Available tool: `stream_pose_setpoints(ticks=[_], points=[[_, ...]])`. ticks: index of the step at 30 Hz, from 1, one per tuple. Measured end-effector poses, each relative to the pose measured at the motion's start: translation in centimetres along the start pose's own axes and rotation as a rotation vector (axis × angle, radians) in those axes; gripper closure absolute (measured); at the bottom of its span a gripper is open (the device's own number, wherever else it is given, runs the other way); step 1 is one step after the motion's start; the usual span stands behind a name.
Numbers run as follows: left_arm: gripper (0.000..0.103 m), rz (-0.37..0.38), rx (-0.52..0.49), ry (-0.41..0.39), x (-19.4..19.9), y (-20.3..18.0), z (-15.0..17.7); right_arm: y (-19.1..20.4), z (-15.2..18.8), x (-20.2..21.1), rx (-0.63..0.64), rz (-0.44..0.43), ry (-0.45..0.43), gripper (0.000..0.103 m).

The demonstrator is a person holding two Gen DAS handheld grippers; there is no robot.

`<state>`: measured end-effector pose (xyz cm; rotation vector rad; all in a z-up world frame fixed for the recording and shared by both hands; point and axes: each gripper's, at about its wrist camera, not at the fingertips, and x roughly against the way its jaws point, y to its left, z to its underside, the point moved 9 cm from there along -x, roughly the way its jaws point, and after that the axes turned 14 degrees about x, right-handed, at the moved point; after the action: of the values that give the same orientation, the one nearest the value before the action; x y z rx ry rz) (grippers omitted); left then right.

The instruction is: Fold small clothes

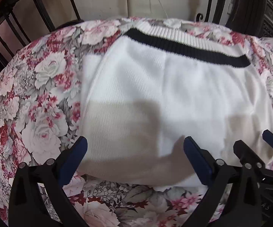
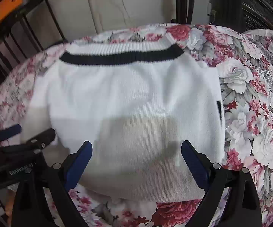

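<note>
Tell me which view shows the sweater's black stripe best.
The right wrist view: the black stripe on the sweater sits near centre, both ends visible. The left wrist view shows the stripe slanting off toward the right.

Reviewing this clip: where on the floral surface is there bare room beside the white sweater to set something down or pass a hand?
Bare floral cloth lies left of the white sweater, out to the black metal rack. Another wide patch lies right of it. A narrower strip runs along the near edge, below the hem. It is crowded at that near edge, where the left gripper and right gripper hang open side by side.
</note>
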<state>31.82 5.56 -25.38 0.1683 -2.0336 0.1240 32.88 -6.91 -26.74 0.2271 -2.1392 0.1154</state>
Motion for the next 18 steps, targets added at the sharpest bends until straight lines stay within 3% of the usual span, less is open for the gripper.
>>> stream_pose_setpoints(ticks=[9,18], points=[[0.004,0.015,-0.044,-0.013,1.8,-3.4,-0.1,-5.5,-1.2,4.1,-0.233,-0.144,-0.114,0.007],[0.004,-0.025,-0.127,-0.003,1.0,-6.1,2.5,-12.8,1.6,4.4,-0.465,-0.231,-0.191,0.016]])
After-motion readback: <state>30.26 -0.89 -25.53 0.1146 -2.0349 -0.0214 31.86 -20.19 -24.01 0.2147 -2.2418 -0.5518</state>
